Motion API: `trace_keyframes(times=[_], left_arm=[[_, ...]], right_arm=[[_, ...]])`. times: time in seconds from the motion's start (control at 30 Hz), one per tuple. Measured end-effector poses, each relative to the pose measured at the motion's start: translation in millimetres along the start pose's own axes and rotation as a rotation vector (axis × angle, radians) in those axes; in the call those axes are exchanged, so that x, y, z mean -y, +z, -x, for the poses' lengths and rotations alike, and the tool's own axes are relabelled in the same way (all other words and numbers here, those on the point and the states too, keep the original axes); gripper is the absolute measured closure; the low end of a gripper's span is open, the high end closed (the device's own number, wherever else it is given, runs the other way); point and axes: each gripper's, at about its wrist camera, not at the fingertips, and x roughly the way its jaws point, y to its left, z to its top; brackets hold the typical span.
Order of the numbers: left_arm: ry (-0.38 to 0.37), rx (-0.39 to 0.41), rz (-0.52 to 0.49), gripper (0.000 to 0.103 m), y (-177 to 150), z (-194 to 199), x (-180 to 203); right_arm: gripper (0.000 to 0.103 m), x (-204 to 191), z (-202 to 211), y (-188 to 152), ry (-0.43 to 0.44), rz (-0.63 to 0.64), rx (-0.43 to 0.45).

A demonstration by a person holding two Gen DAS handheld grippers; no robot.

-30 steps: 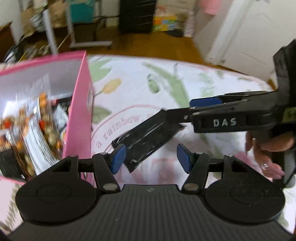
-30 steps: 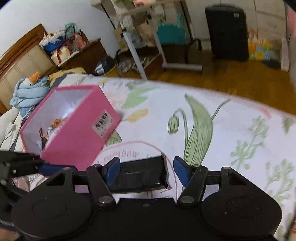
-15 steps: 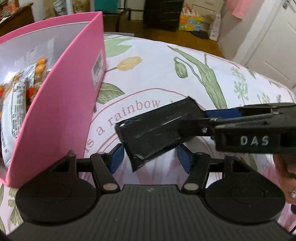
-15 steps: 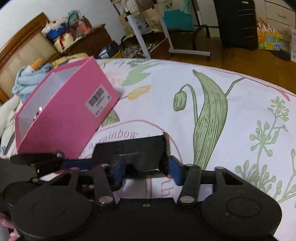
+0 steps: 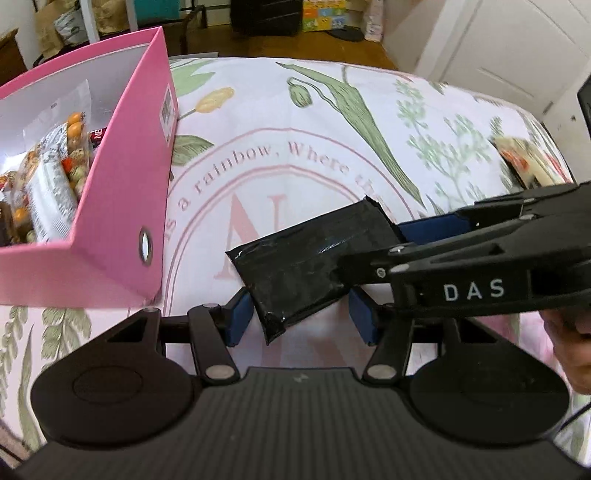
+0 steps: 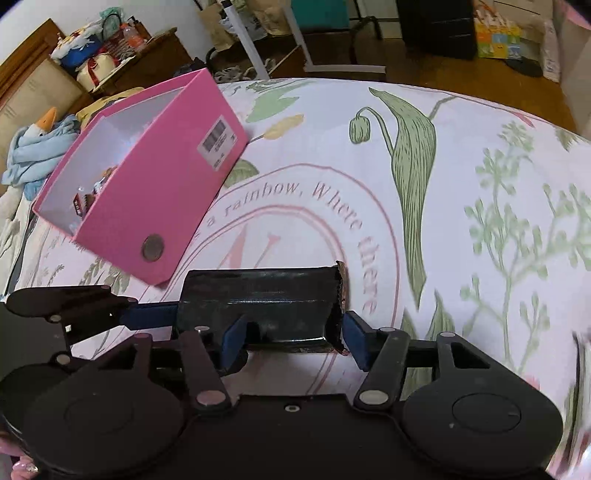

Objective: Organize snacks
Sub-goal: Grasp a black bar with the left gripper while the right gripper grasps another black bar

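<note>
A black snack packet hangs above the flowered bedspread, gripped at its right end by my right gripper, which reaches in from the right. In the right wrist view the packet sits between the right fingers with my right gripper shut on it. My left gripper is open, its blue pads on either side of the packet's near corner. The left gripper's fingers show at the packet's left end. A pink box with several snack bags stands to the left; it also shows in the right wrist view.
Another snack packet lies on the bedspread at the far right. Beyond the bed's far edge are a wooden floor, a white door and a dark suitcase. A blue plush and clutter lie behind the box.
The right gripper carried the black packet up and towards the left gripper. The packet's near corner now sits between the left gripper's open pads, and the pink box has dropped further to the left.
</note>
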Motion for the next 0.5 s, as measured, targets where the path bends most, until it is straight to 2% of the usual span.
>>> trace_keyframes(times=[0.13,0.33,0.4,0.5], left_arm=[[0.0,-0.007,-0.049,0.047,-13.9,19.4,6.9],[-0.042,-0.015,-0.079,0.047,-27.5,59.7,6.7],[-0.072,0.01,-0.073,0.047,-29.9,80.0,4.1],[-0.065,0.062,-0.092,0.047,-32.2,108.8,1.9]], right_arm=[[0.036,-13.8,17.7,-15.4,-0.018,-0.032,0.007],[0.035,-43.1,53.9,-30.6,-0.045,-0.017,0.033],[0.034,-53.3,67.3,-32.2,-0.051,-0.01,0.053],[0.032,-70.6,88.5,-32.7,-0.041,0.024,0.098]])
